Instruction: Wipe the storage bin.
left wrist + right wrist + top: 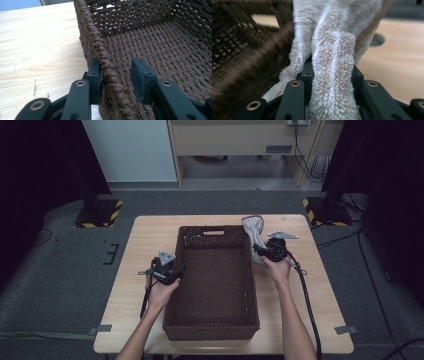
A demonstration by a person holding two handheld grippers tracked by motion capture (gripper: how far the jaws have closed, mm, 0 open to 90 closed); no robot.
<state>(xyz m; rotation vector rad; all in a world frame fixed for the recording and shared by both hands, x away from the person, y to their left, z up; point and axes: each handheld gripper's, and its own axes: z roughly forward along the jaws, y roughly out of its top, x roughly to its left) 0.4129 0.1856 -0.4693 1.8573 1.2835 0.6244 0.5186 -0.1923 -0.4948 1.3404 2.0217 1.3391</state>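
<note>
A dark brown wicker basket [212,228] stands in the middle of the wooden table [145,237]. My left gripper [172,270] sits at the basket's left rim [92,27]. Its jaws straddle that rim: the outer pad [96,72] touches the weave, the inner pad stands off it, so the left gripper [116,63] is open. Just beyond the basket's right wall, my right gripper [260,250] is shut on a fluffy cream cloth [254,227]. The cloth [332,45] bunches between the pads of the right gripper [333,67] and rises beside the basket wall [237,37].
The basket's inside [160,42] holds nothing that I can see. Bare table lies to its left and right. A black cable [306,290] trails from my right gripper down the table's right side. Two stands with striped bases [100,212] sit on the floor beyond the table.
</note>
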